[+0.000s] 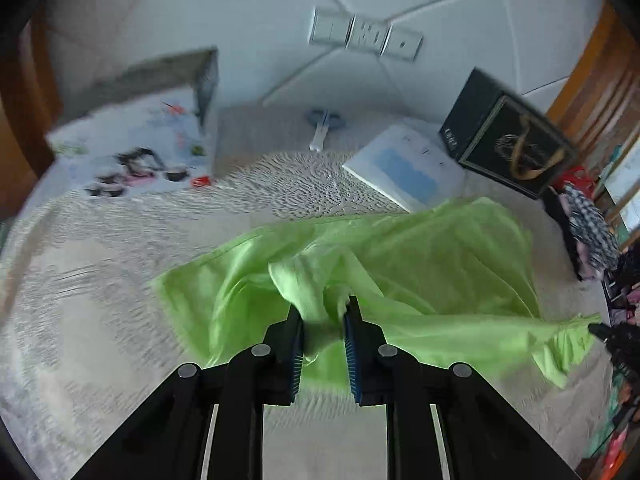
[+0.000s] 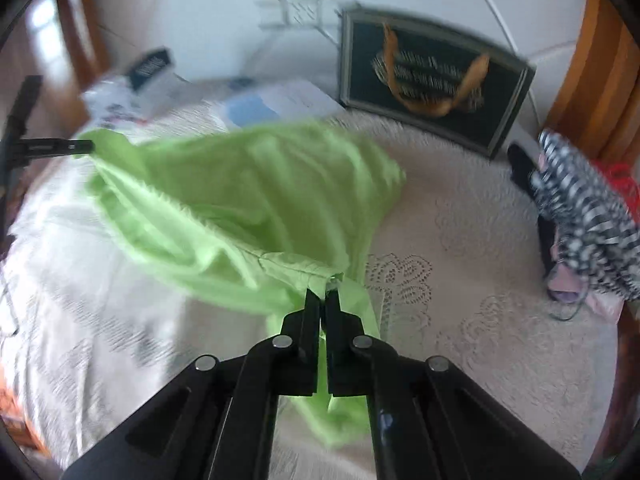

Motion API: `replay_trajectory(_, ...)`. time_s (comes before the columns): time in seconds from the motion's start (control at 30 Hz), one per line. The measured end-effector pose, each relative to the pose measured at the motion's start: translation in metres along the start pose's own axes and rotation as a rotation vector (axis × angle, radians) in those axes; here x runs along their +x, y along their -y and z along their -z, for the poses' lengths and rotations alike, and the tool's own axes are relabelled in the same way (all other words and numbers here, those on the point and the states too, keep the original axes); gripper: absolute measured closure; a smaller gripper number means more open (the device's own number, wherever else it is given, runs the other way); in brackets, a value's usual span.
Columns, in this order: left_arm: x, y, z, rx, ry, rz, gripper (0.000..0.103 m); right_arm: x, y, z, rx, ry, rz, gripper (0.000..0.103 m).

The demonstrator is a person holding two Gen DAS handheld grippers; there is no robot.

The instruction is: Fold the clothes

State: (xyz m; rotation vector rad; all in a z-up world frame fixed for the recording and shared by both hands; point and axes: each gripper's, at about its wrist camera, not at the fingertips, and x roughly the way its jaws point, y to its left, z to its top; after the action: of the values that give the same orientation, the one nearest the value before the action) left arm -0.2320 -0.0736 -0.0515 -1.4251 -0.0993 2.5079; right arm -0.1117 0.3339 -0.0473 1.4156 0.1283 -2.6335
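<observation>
Now the left gripper (image 1: 322, 314) pinches a bunch of the green garment (image 1: 420, 264) between its blue pads (image 1: 354, 360), and the cloth spreads from there toward 1 o'clock over the white lace bedcover (image 1: 100, 280). Also the right gripper (image 2: 323, 300) is nearly closed on an edge of the same garment, which stretches toward 10 o'clock in its view up to the other gripper's tip. At 2 o'clock lies a checkered cloth (image 2: 588, 216), and a dark box (image 2: 432, 80) leans at 1 o'clock
</observation>
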Motion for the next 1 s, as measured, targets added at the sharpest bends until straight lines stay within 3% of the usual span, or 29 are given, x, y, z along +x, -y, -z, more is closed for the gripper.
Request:
replay_trajectory(0.13, -0.068, -0.017, 0.054, 0.012, 0.006, 0.006, 0.084, -0.065, -0.020, 0.034, -0.050, 0.022, -0.072, 0.101)
replay_trajectory(0.23, -0.102, -0.030, 0.111, 0.006, -0.059, -0.012, 0.084, -0.089, -0.040, 0.068, -0.095, -0.029, -0.132, 0.101)
replay_trajectory(0.37, -0.117, -0.047, 0.186, -0.030, -0.196, -0.055, 0.084, -0.094, -0.071, 0.114, -0.168, -0.152, -0.216, 0.101)
replay_trajectory(0.5, -0.098, -0.068, 0.244, -0.055, -0.357, -0.142, 0.084, -0.077, -0.088, 0.142, -0.173, -0.292, -0.288, 0.095)
replay_trajectory(0.57, -0.095, -0.074, 0.249, -0.062, -0.359, -0.167, 0.079, -0.073, -0.083, 0.144, -0.147, -0.310, -0.261, 0.081)
replay_trajectory(0.63, -0.096, -0.078, 0.242, -0.078, -0.326, -0.166, 0.067, -0.075, -0.068, 0.139, -0.087, -0.292, -0.232, 0.054)
replay_trajectory(0.77, -0.091, -0.076, 0.207, -0.078, -0.236, -0.157, 0.033, -0.077, -0.025, 0.122, 0.089, -0.229, -0.147, 0.051)
replay_trajectory(0.87, -0.075, -0.074, 0.180, -0.081, -0.208, -0.140, 0.029, -0.058, 0.006, 0.114, 0.211, -0.230, -0.065, 0.051)
replay_trajectory(1.0, -0.038, -0.070, 0.163, -0.084, -0.241, -0.150, 0.029, -0.032, 0.045, 0.105, 0.363, -0.233, 0.029, 0.051)
